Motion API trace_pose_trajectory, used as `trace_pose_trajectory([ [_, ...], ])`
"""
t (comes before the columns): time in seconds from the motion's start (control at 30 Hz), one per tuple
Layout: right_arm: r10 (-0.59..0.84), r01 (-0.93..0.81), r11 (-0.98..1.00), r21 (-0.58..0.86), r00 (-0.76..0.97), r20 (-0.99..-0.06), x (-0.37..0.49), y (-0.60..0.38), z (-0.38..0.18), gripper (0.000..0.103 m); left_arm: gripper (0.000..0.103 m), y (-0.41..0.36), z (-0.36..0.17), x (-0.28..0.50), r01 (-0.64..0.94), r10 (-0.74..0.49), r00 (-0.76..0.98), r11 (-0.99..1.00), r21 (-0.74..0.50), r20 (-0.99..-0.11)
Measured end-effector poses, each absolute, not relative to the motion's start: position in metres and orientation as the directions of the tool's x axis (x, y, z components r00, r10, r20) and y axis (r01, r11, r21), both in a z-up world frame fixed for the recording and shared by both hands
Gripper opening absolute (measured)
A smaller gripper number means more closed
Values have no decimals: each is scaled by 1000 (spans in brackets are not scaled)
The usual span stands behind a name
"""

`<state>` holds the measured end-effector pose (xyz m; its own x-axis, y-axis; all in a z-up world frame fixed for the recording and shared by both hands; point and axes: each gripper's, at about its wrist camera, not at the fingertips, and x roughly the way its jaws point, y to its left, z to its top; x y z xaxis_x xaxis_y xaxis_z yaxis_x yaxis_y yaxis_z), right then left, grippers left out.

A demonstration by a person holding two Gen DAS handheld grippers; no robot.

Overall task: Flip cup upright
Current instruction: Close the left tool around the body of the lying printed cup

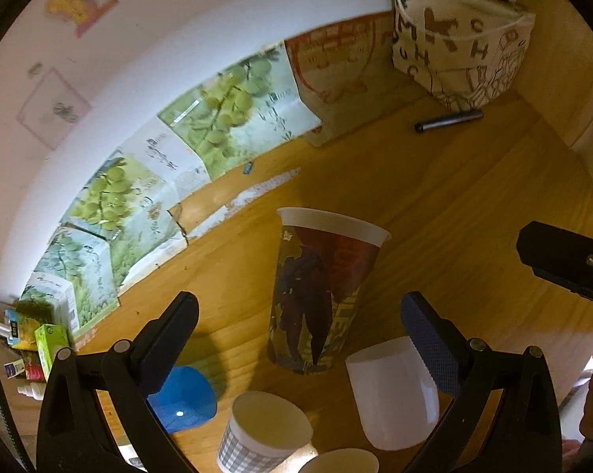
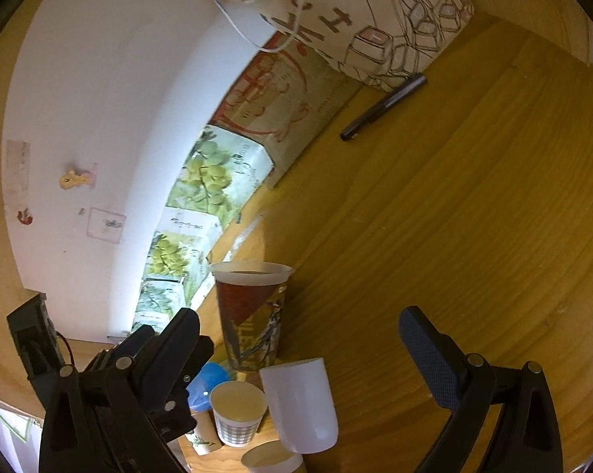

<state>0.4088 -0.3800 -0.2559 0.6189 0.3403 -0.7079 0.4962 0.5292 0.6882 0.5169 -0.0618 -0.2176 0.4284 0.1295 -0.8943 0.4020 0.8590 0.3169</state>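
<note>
Your left black two-finger gripper is held above the work surface with its jaws spread wide and nothing gripped between them. One finger shows a plain black face; the other carries a blue textured pad. Your right black two-finger gripper is posed the same way, jaws parted wide and holding nothing, with a black finger on one side and a blue textured pad on the other. In the left wrist view, part of your right gripper's black body sits at the right edge.
</note>
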Motion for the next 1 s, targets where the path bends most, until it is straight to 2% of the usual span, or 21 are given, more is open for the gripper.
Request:
trace_pose_trajectory([
  [0.37,353,537,510,672,582,-732,422,-383,-273,102,102,-52,-257,547,371,191,315,877,306,-930],
  [0.57,356,552,494,672,577,-735,422,-384,-278,102,102,-46,-269,558,335,148,221,917,218,-964],
  [0.83,353,559,492,667,572,-740,419,-385,-276,102,90,-46,-281,562,335,127,185,924,184,-974],
  [0.93,358,554,495,669,571,-738,419,-384,-276,102,79,-46,-285,565,331,115,167,929,165,-979],
  [1.0,361,549,499,670,572,-737,420,-383,-275,102,78,-46,-287,565,324,114,164,932,163,-980],
])
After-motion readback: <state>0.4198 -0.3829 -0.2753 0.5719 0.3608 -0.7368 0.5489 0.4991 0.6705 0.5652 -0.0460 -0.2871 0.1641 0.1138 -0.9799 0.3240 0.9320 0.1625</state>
